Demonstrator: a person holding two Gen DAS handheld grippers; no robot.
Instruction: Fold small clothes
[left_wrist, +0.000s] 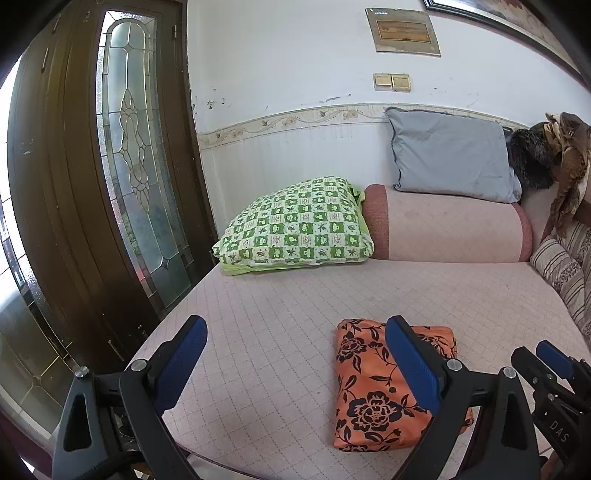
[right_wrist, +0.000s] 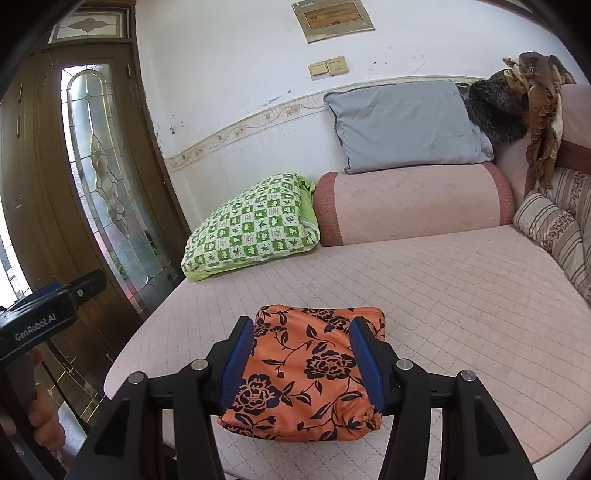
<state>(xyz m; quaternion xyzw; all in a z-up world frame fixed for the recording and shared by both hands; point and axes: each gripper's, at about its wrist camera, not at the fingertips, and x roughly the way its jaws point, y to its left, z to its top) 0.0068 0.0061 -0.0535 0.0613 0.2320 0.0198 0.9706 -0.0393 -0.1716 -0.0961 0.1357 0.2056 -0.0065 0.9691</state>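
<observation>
We're looking at an orange floral cloth (right_wrist: 306, 373), folded, with a slight satiny sheen. It sits on a quilted matt pink mattress cover (right_wrist: 461, 295) with stitched squares. The gripper pads (left_wrist: 413, 362) look like blue textured rubber on matt black plastic arms with shiny metal pins. The green checked pillow (left_wrist: 299, 225) is plain cotton-looking cloth, the grey cushion (left_wrist: 454, 155) smooth and creased. The door (left_wrist: 62, 206) is glossy dark wood with frosted leaded glass.

Black hand-held gripper (right_wrist: 301, 363) with blue ribbed pads (right_wrist: 236, 363), silver screws, "GenRobot.AI" lettering
</observation>
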